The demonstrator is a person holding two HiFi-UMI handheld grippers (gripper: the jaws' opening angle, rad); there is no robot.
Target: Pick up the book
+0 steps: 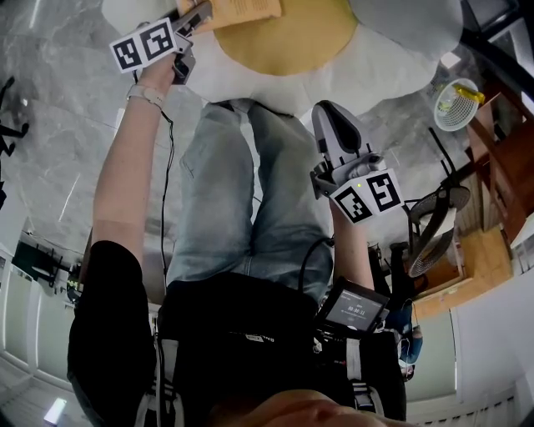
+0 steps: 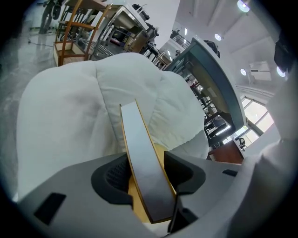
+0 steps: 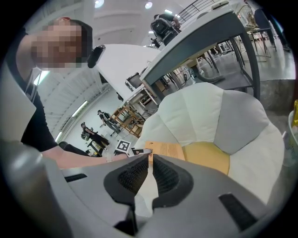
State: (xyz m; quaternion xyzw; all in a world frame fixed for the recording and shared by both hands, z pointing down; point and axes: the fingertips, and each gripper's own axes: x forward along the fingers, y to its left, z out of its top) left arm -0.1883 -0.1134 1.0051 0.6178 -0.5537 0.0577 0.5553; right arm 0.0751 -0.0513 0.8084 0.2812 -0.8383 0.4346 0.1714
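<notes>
The book is lying on the flower cushion's yellow centre, at 12 o'clock in the head view. The left gripper is clamping its edge, jaws wide. The right gripper is hovering nearly closed and empty. At 2 o'clock a white basket is holding something yellow.

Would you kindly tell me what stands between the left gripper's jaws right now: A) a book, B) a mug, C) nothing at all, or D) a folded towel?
A: the left gripper view shows the book, seen edge on with its orange-brown cover, standing between the jaws of the left gripper, with the white cushion behind it.
</notes>
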